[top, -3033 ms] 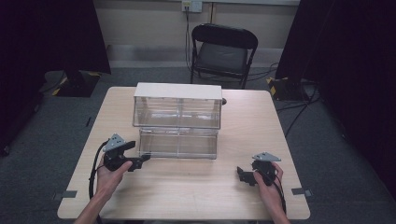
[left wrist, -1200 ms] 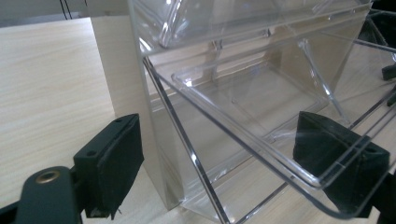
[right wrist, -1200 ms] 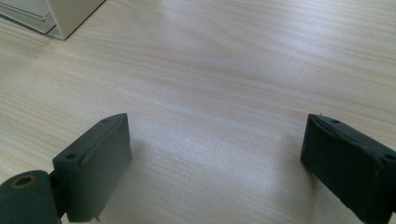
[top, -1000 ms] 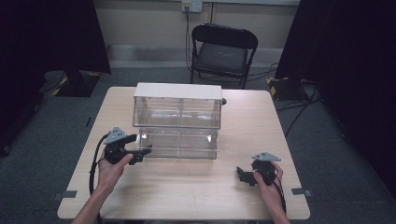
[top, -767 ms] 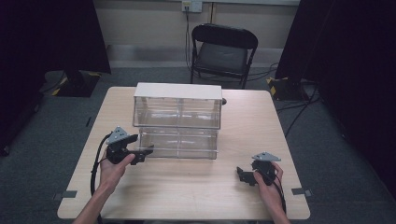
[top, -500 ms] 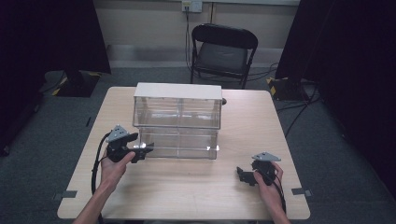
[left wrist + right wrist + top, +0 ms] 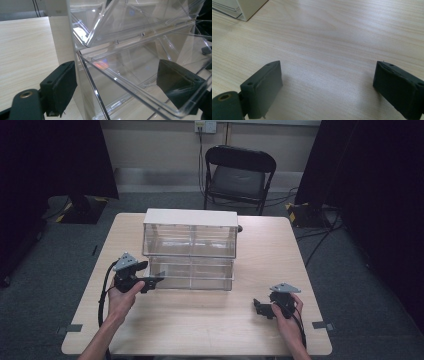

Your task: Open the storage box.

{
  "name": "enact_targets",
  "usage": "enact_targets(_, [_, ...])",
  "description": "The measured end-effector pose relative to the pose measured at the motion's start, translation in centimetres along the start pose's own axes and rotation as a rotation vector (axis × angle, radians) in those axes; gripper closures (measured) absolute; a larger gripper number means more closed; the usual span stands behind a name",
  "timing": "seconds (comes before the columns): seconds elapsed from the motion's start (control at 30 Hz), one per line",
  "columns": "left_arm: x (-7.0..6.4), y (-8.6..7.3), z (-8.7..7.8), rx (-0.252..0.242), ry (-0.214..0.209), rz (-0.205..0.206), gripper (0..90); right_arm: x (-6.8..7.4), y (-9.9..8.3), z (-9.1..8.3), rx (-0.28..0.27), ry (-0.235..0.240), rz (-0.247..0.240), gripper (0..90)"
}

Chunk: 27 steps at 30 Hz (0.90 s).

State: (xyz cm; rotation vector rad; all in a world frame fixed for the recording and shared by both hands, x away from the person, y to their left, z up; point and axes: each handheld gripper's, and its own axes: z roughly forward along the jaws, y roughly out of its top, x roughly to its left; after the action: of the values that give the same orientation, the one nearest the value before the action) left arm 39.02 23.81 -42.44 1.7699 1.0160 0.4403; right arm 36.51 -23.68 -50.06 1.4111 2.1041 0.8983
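Change: since three seconds ago the left gripper (image 7: 150, 283) has travelled forward and inward to the drawer cabinet's (image 7: 190, 249) lower front corner; the right gripper (image 7: 264, 307) has stayed where it was.
Left gripper: held in the person's left hand (image 7: 121, 296), jaws spread wide. In the left gripper view the jaws straddle the lower drawer's (image 7: 140, 82) clear corner, one jaw outside the cabinet's side wall, the other seen through the plastic on the far side. Whether either jaw touches the plastic cannot be told.
Drawer cabinet: directly ahead of the left gripper, well apart from the right gripper and off to its forward left. It has a white top and clear drawers in two rows; the lower row sits slightly further toward the person than the upper row.
Right gripper: held in the right hand (image 7: 290, 312), low over the table (image 7: 210, 325), jaws parted with bare wood between them in the right gripper view. A corner of the cabinet's base (image 7: 242, 8) lies ahead at its upper left.
Beyond the grippers: a black folding chair (image 7: 239, 175) past the table's far edge.
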Motion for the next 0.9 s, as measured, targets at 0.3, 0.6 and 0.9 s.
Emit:
enact_targets(0.3, [-0.2,0.8,0.1,-0.004,0.006,0.008,15.8,0.0,0.0,0.0,0.0,0.0,0.0,7.8])
enact_targets(0.6, [-0.2,0.9,0.2,-0.004,0.007,0.018,15.7,0.0,0.0,0.0,0.0,0.0,0.0,7.8])
enact_targets(0.9, [-0.3,1.2,0.1,-0.008,0.017,0.027,15.6,0.0,0.0,0.0,0.0,0.0,0.0,7.8])
